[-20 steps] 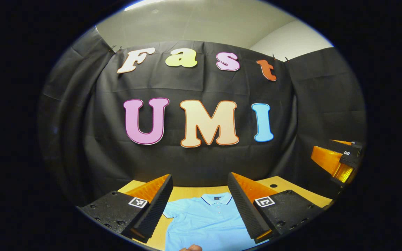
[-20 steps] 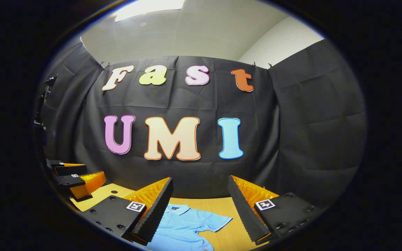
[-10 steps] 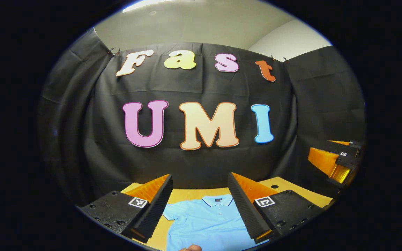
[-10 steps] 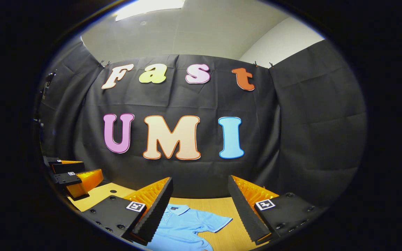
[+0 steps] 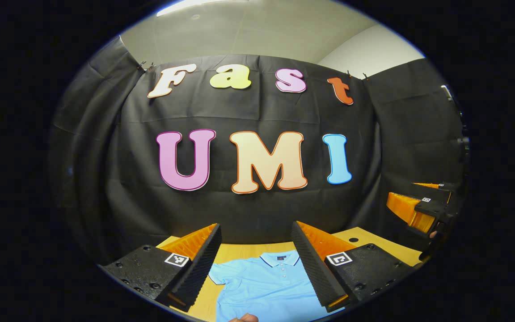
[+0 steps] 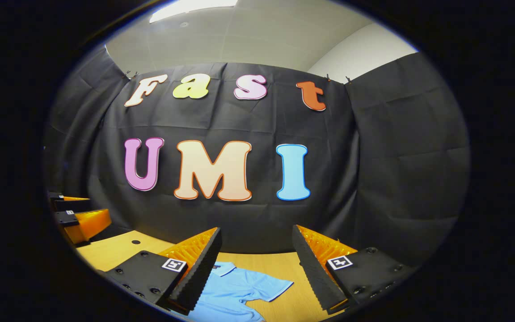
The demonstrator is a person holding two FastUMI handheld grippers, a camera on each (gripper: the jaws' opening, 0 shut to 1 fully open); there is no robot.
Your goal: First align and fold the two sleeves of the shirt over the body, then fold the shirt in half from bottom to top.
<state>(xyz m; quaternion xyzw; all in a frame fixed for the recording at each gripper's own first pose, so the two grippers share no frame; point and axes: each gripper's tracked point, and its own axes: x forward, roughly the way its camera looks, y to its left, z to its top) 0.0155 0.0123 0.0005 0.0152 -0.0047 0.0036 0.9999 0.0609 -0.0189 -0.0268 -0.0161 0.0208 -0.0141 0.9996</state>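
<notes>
**Nothing folded yet**

The blue shirt point(image 5: 266, 286) lies flat on the wooden table point(image 5: 239, 250), collar toward the booth wall, both sleeves spread out to its sides. I hold my left gripper point(image 5: 255, 264) above the shirt's chest, fingers wide apart and empty. My right gripper point(image 6: 257, 268) hangs above the shirt's sleeve point(image 6: 268, 286), fingers likewise apart, gripping nothing. As I judge it, every step remains: both sleeve folds, then the bottom-to-top fold.
</notes>
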